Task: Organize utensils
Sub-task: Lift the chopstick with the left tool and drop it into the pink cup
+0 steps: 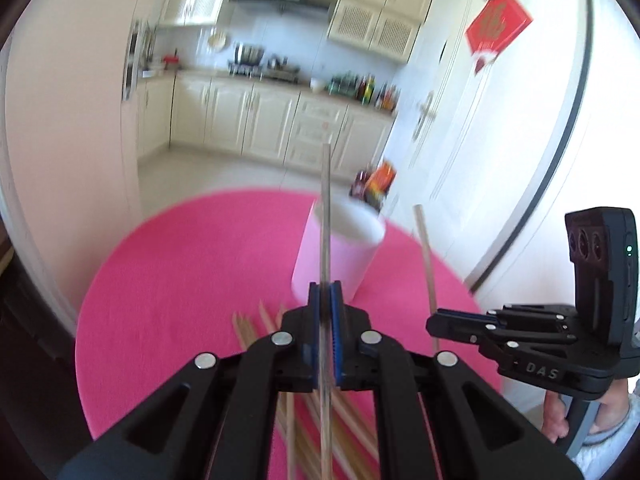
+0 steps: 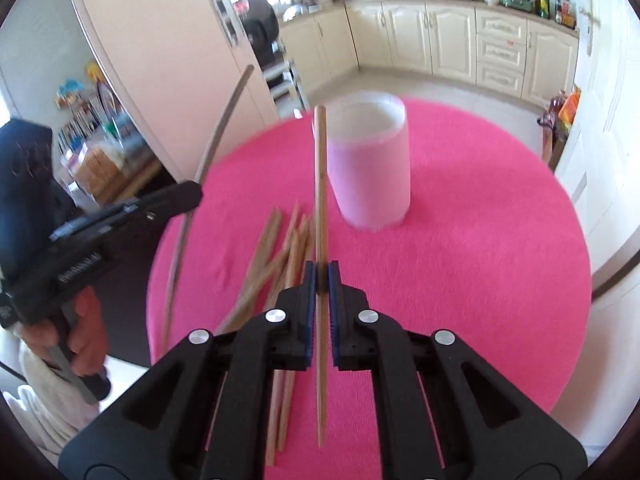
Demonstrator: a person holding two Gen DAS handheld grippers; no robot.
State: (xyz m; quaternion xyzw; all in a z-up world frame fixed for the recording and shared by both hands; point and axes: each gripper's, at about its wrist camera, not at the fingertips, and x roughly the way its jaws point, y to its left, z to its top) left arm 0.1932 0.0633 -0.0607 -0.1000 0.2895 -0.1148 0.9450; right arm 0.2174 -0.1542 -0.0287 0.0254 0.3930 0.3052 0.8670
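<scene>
Left gripper (image 1: 325,296): jaws shut on a grey chopstick (image 1: 326,216), held mid-length, tip up and forward, clear of the table (image 1: 160,280). Right gripper (image 2: 321,276): jaws shut on a wooden chopstick (image 2: 320,184), likewise gripped near the middle, lifted off the cloth. Both grips appear centred between the pads; no slant across the jaws noted.

Just beyond the grippers: loose pile (image 2: 280,248) of wooden chopsticks flat on the table, crossed over one another, not yet sorted. Beyond the pile: pink cup (image 2: 370,168), upright, open-mouthed, apart from the pile; contents not visible.

Judged step: carry of both sticks to the cup. Recommended: one stick entered at a time to avoid a clash at the rim. Wrist tipped until the stick hangs near vertical, lower end over the mouth, then lowered inside before release. Rim contact to be avoided; cup looks light and liable to topple. Grip kept firm during travel; long overhang likely to swing.

Far background: kitchen cabinets (image 2: 460,36), blurred.
</scene>
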